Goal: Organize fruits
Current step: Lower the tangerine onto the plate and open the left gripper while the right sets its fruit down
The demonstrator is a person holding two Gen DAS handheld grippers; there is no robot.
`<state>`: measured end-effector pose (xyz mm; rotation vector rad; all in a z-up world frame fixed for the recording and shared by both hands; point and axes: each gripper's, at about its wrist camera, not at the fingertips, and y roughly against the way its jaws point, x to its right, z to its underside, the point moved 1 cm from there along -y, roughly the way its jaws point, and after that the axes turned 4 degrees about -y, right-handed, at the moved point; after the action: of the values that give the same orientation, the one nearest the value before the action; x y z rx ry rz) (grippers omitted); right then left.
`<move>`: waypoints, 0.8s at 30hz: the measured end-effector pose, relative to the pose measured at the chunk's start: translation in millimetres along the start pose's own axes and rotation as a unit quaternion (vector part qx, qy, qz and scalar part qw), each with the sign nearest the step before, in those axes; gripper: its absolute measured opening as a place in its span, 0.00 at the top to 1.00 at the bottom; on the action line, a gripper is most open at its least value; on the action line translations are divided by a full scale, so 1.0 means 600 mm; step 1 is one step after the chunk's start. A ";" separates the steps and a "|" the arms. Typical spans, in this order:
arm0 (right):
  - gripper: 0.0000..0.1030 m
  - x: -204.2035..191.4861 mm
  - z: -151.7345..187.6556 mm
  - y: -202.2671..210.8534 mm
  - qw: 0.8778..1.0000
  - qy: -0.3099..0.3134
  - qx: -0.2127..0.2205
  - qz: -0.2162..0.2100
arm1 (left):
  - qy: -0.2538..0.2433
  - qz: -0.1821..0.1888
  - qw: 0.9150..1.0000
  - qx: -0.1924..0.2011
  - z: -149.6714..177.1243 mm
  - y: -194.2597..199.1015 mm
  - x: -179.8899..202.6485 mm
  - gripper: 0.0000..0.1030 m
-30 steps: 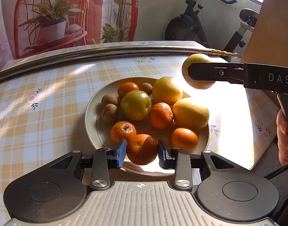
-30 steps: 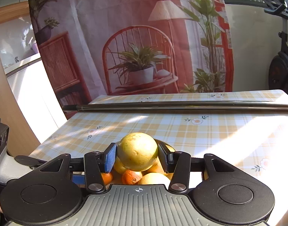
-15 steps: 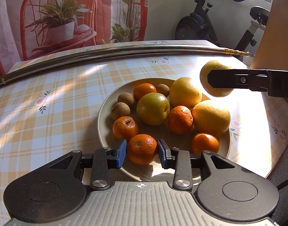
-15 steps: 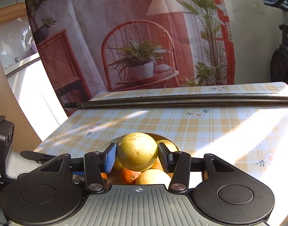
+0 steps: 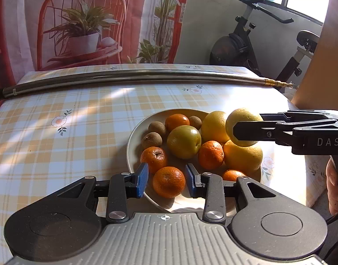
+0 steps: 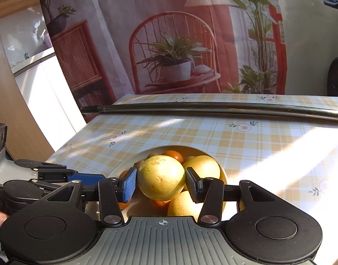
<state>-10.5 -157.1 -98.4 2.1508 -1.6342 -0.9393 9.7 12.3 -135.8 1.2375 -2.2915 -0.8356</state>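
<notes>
Right gripper (image 6: pixel 161 182): your tongs are clamped on a yellow citrus fruit (image 6: pixel 161 177), one pad on each side of it; you hold it in the air above the near-right part of the plate (image 5: pixel 133 139).
Left gripper (image 5: pixel 166 180): your tongs stand apart, low at the plate's near rim, with a mandarin (image 5: pixel 168 182) between the blue pads; a gap shows on each side, so they are not gripping it.
Held fruit from the left camera: the yellow citrus fruit (image 5: pixel 237 119) sits in front of the two large yellow fruits (image 5: pixel 243 156) on the plate's right side.
Plate contents: a greenish round fruit (image 5: pixel 184 141) in the middle, several mandarins around it, three small brown fruits (image 5: pixel 151 140) toward the far-left rim.
Table: a checked cloth (image 5: pixel 58 132) covers it; a long metal pole (image 5: pixel 124 78) lies across the far side, well apart from the plate.
Your right hand (image 5: pixel 335 190): partly visible at the right edge, below the gripper body.
</notes>
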 end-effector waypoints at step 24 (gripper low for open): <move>0.57 -0.094 0.024 -0.091 0.978 0.148 -0.147 -0.031 | 0.070 -0.025 0.996 0.048 -0.005 0.047 -0.055 0.63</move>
<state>12.8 -84.4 -122.2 2.0317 -1.2129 -0.7751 12.1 51.5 -116.8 1.3554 -2.2188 -0.6402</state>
